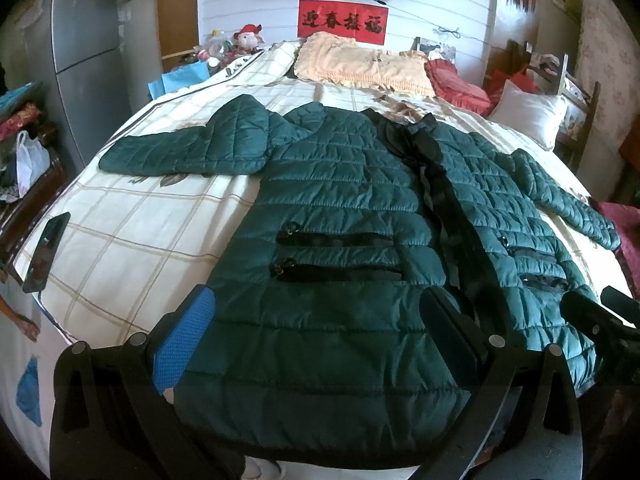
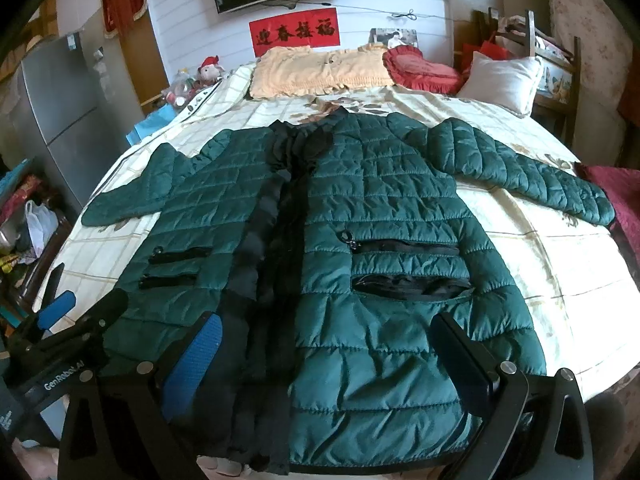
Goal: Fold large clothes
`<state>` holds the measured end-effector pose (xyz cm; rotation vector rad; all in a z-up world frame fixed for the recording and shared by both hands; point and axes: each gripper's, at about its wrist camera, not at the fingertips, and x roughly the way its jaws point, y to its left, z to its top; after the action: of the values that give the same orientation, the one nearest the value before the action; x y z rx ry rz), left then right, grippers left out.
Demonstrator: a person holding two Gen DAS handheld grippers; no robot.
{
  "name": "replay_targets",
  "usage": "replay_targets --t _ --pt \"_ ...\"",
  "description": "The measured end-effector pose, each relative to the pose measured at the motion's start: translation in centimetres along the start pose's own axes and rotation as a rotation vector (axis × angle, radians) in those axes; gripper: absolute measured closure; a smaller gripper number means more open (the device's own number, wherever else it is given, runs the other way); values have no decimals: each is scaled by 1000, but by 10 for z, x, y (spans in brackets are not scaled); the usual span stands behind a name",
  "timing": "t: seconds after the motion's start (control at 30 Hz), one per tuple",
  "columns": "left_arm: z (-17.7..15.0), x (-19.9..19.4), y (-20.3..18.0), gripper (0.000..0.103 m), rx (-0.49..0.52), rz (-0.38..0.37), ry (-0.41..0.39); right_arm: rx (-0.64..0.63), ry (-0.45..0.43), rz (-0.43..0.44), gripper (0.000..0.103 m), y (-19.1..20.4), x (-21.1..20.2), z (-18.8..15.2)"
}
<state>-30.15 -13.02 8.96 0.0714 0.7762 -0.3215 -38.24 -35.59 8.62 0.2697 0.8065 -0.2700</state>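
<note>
big green puffy coat (image 1: 340,208) flat on the bed (image 1: 132,236), front up, sleeves out to both sides, left tongs (image 1: 320,340) spread wide over the bottom edge, right tongs (image 2: 328,360) spread wide too, pinching nothing

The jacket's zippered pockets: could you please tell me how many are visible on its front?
4. On the jacket, two are stacked on its left panel: upper, lower. Two are stacked on its right panel: upper, and lower, which gapes open. Others may be hidden.
</note>
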Motion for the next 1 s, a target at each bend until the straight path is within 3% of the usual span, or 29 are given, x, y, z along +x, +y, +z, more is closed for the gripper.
replay_targets --t 0.4,0.63,1.0 --pt "27 24 13 0 -15 30 21 -18 -2 -26 0 -8 23 29" --pt "49 42 25 0 -48 10 47 -14 -2 -1 0 -9 39 54" --pt "89 68 51 0 -73 83 34 -34 -9 5 0 -17 70 107"
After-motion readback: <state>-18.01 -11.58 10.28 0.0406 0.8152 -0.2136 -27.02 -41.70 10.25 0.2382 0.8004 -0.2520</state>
